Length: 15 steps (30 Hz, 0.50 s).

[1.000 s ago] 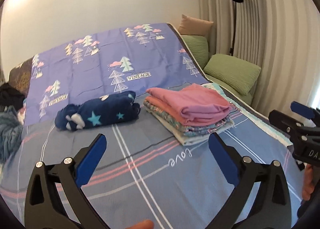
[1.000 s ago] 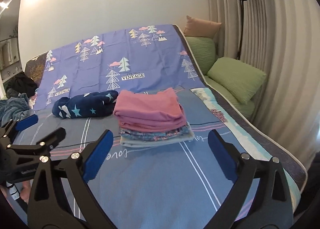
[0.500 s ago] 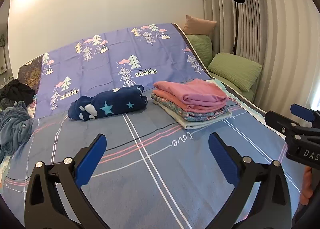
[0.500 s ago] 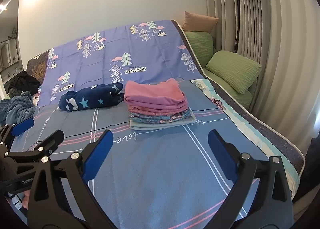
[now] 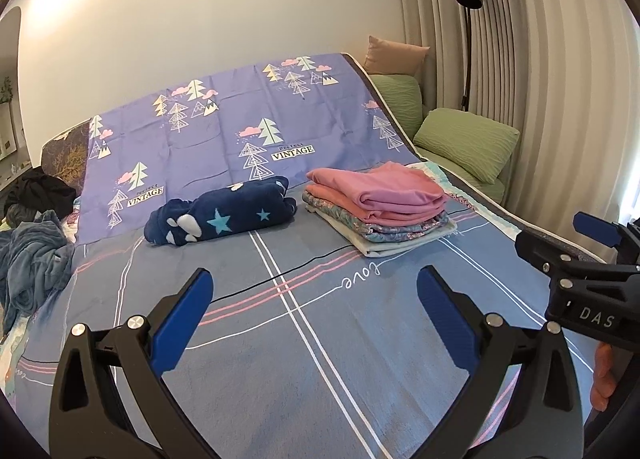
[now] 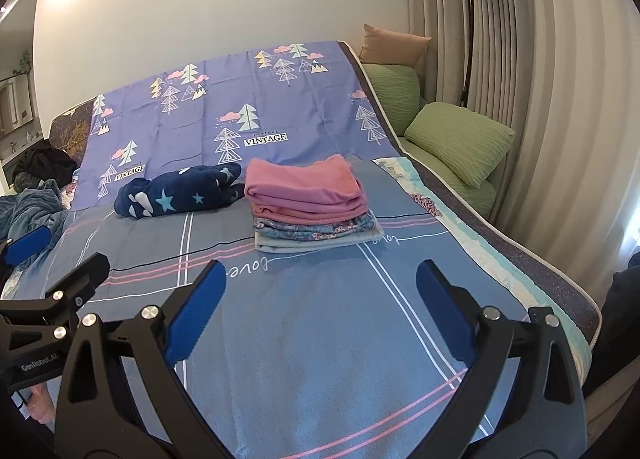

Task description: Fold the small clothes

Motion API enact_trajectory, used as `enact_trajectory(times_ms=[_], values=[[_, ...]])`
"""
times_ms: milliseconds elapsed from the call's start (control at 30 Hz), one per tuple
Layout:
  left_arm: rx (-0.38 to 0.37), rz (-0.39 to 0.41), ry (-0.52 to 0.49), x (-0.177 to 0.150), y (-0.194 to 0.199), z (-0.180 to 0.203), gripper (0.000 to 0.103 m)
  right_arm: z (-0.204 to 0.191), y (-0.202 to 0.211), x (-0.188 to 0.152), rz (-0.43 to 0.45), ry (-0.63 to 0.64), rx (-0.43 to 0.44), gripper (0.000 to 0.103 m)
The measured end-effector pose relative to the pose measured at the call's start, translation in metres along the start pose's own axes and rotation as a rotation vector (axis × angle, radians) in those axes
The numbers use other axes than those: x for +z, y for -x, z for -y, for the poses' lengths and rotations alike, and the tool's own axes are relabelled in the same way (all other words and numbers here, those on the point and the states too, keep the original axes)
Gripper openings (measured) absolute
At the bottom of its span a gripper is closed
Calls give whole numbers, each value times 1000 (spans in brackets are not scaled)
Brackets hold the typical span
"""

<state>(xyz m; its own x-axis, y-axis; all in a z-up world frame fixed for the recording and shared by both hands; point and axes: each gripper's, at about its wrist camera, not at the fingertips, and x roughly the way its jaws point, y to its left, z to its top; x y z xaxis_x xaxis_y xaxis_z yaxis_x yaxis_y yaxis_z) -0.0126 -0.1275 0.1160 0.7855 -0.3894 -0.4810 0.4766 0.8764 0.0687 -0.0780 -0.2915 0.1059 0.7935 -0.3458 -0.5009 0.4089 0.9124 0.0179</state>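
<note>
Drawn back from the bed (image 5: pixel 320 359) since the earlier frames; folded stack (image 6: pixel 308 203) and navy bundle (image 5: pixel 224 217) farther off, side by side mid-bed. Between garments: next calls for reaching the bundle, likely unfolded. Left gripper (image 5: pixel 314 311) and right gripper (image 6: pixel 320 299) spread wide, empty; path unobstructed.

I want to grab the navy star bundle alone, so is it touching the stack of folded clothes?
Apart. The left wrist view shows a strip of bedsheet between the navy star bundle and the stack of folded clothes.
</note>
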Motion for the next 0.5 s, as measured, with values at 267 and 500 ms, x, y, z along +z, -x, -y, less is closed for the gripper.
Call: enact_trajectory(times_ms=[267,500], values=[[7,-5,-4,-1,2,3,102,-1,-2,-1,-9,0,-1,98],[9,-26,-8,-3,0,3,102,-2,-5,-2,-16,4,-3,98]])
